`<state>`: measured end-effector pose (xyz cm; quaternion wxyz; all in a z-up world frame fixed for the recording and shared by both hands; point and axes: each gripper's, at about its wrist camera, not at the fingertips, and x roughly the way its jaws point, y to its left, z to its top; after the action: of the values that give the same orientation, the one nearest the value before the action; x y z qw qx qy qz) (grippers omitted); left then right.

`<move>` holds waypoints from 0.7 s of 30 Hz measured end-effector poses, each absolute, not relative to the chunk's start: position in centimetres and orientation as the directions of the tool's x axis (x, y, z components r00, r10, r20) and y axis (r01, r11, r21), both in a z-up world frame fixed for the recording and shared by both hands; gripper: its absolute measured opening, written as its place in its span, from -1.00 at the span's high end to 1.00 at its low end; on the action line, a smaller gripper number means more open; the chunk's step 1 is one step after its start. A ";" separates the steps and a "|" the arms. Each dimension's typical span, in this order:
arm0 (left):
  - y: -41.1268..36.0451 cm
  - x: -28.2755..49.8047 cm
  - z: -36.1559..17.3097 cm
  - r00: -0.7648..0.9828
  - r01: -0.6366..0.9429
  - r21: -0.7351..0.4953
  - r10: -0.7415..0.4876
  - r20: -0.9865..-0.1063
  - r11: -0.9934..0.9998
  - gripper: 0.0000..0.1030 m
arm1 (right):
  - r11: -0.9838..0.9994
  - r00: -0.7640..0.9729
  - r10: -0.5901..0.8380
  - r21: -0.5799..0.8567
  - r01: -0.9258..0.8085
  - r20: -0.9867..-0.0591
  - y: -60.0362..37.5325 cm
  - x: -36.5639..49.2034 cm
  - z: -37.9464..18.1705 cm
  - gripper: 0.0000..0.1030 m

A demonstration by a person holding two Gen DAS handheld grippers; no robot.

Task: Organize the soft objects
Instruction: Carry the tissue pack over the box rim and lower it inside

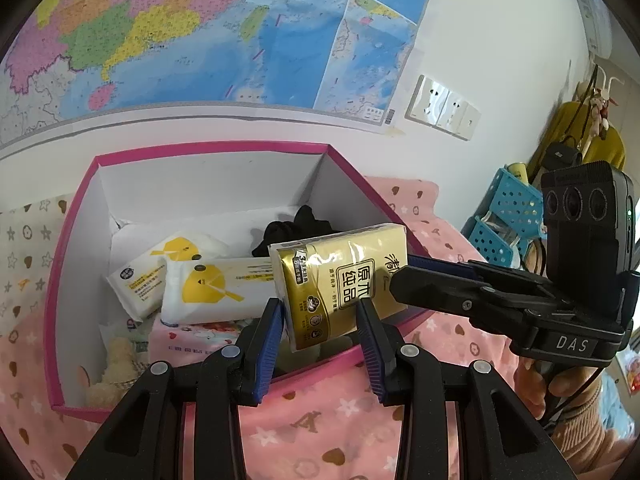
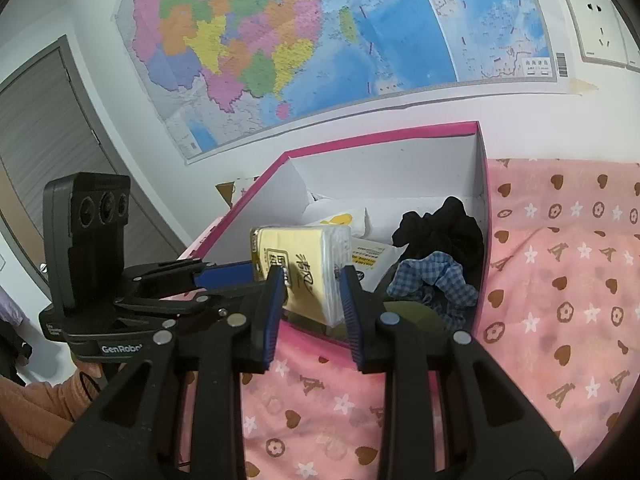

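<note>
Tissues in a shiny gold and yellow plastic pack [image 1: 340, 284] hang in the air over the near edge of the pink cardboard box with white inside walls [image 1: 76, 240]. Both grippers hold this pack. The left gripper [image 1: 322, 320] has its blue fingers [image 1: 272, 334] pressed on the pack's lower end, one on each side. The right gripper [image 2: 310, 296] squeezes the other end with its blue fingers [image 2: 352, 312], pulled in narrow.

Inside the box lie two white wipe packs with yellow duck pictures [image 1: 208, 288], a black cloth scrunchie [image 2: 448, 232] and a blue checked scrunchie [image 2: 432, 280] just beside it. A small cream soft toy [image 1: 116, 364] sits in the near left corner.

The box rests on a pink cloth with hearts and stars [image 2: 560, 280]. A big colourful map [image 1: 200, 28] hangs on the white wall behind.
</note>
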<state>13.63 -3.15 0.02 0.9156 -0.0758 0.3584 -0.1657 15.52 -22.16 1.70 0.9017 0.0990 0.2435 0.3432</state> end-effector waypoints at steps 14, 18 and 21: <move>-3.0 14.7 -0.2 0.681 0.237 -0.252 -0.346 -0.646 0.938 0.28 | 0.749 0.642 0.663 0.359 -0.557 -0.386 -21.9 16.6 1.5 0.38; -3.0 14.9 -0.3 0.677 0.234 -0.249 -0.341 -0.652 0.940 0.28 | 0.750 0.638 0.661 0.361 -0.554 -0.394 -21.8 16.9 1.4 0.38; -3.0 15.1 -0.3 0.675 0.229 -0.250 -0.339 -0.656 0.941 0.28 | 0.751 0.638 0.660 0.365 -0.550 -0.398 -21.7 17.2 1.3 0.38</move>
<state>15.12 -2.99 -0.34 0.9121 -0.0735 0.3721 -0.1558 17.19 -21.74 1.26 0.8987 0.1054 0.2607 0.3364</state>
